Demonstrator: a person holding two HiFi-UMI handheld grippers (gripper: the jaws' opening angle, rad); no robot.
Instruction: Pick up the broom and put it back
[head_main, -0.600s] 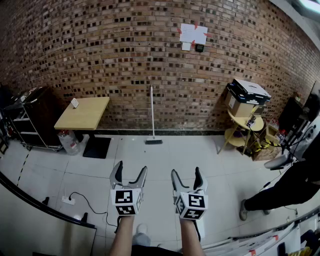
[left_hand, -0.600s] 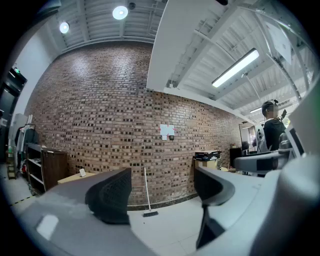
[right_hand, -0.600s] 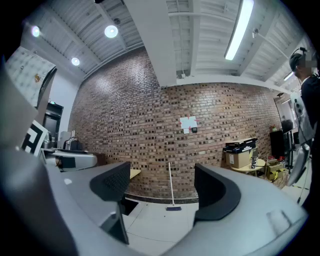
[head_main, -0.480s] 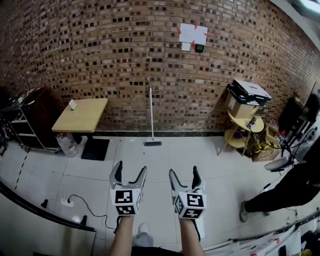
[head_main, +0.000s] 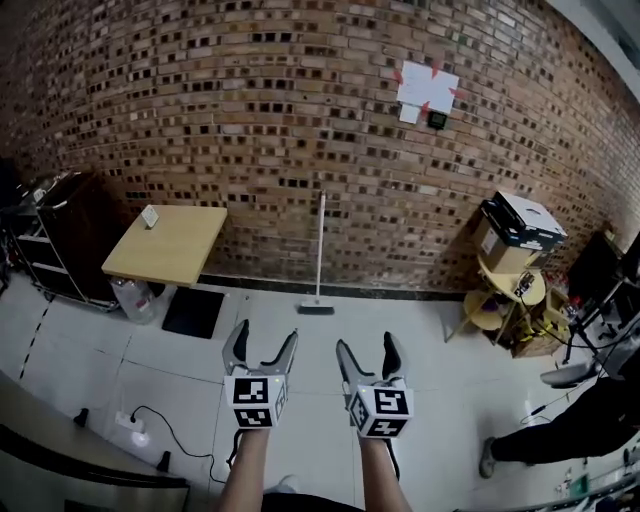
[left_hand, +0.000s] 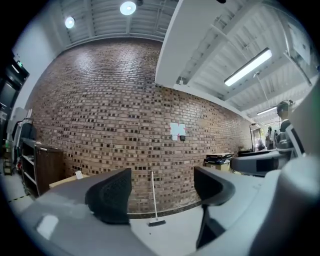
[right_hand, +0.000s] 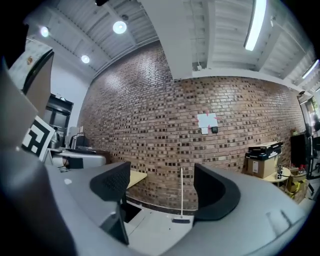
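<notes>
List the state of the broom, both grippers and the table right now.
broom: upright against the brick wall, head on the floor, not held.
left gripper: jaws apart, nothing between them, well short of the broom.
right gripper: jaws apart, nothing between them, well short of the broom.
table: standing by the wall, with a small card near its far edge.

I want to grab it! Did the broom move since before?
No. The broom still leans on the wall, right of the table; only the view shifted.
</notes>
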